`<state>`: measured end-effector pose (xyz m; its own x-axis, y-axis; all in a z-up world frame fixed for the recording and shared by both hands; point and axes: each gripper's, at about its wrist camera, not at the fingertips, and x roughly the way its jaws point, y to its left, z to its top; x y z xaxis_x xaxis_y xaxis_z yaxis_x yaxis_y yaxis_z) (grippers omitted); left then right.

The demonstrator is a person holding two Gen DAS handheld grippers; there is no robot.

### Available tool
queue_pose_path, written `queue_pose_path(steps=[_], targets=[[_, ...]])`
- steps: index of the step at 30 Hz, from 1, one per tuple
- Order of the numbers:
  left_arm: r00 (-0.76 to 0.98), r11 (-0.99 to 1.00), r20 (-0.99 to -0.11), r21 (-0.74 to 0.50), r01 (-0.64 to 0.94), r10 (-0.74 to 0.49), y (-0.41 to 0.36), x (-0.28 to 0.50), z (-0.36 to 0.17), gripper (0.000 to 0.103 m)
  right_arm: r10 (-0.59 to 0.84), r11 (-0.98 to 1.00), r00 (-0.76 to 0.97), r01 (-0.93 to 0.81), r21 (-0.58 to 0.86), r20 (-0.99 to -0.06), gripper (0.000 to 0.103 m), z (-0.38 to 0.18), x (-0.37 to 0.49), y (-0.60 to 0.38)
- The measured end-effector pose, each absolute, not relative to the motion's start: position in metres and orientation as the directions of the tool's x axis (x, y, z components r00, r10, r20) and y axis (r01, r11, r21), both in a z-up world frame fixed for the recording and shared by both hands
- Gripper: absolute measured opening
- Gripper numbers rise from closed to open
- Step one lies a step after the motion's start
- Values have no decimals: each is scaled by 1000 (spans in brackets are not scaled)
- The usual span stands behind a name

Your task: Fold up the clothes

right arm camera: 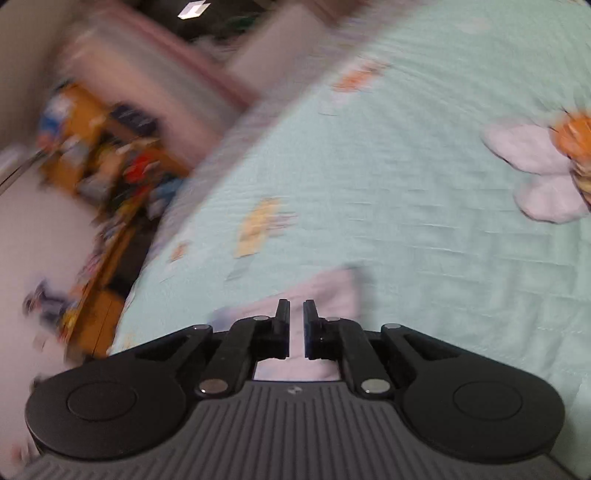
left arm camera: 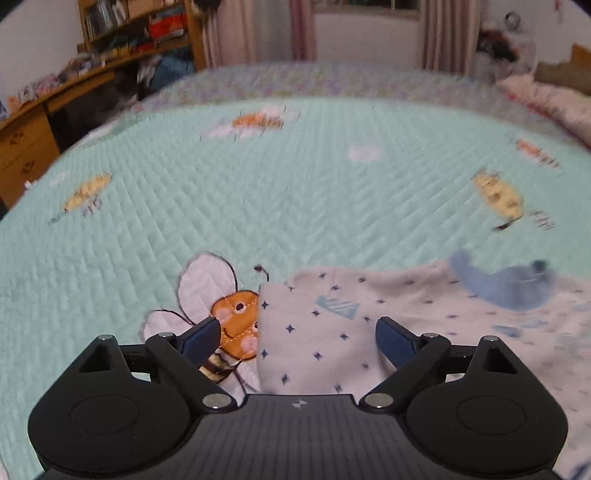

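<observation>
Left tongs (left arm camera: 298, 338): spread wide, the two blue-padded fingers (left arm camera: 202, 339) well apart, nothing between them clamped; they hung low over the near edge of the garment.
Right tongs (right arm camera: 296, 325): drawn nearly together, only a thin slit between the black fingers (right arm camera: 282, 319); pale cloth showed through and behind the slit, but whether it was pinched I could not tell.
Garment (left arm camera: 369, 332): a pale pink child's top printed with small dark stars and light blue patches, lying flat on the quilt at the lower right of the left wrist view; its left edge lay between the left tongs' fingers.
Blue patch (left arm camera: 506, 284): a curved blue shape, blurred, on the far right part of the garment.
Cloth at the right tongs (right arm camera: 325, 291): a pale pink piece lying on the quilt right at the fingertips, too blurred to tell which part of a garment it was.
Quilt (left arm camera: 295, 192): mint green, stitched in chevrons, covering the bed, with bee figures scattered over it.
Bee figure (left arm camera: 229, 314): orange face and white wings, just beside the garment's left edge, partly covered by it.
Desk (left arm camera: 26, 147): wooden, with drawers, left of the bed.
Bookshelf (left arm camera: 140, 26): cluttered, above the desk.
Curtains (left arm camera: 448, 33): pale, beyond the bed.
Right wrist view: heavily smeared.
</observation>
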<state>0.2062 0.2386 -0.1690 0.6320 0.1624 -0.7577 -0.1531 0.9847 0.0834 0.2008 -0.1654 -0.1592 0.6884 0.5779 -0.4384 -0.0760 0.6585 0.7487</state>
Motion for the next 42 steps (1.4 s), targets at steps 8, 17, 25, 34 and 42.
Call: queue_pose_path(steps=[8,17,25,34,42], targets=[[630,989,-764,84,-118,140,219,137,-163,99,513,763,638,-31,646,-575,8,-163,162,-167],[641,989,-755,75,-125,138,190,51,-124,102,554,730,606,-24,683,-571,51,-161,88,-158],[544,984,-837,-49,-172,54,204,-21,-141,102,688,602,600,-157,783,-409,68,-138,6,-143],[575,968,-817,-109,-227,43,232,-64,-139,101,696,603,557,-111,790,-454,49,-148,-24,-138],[642,923,-765,-217,-318,41,284,-106,-130,99,707,576,520,-30,817,-479,43,-173,-39,-156]])
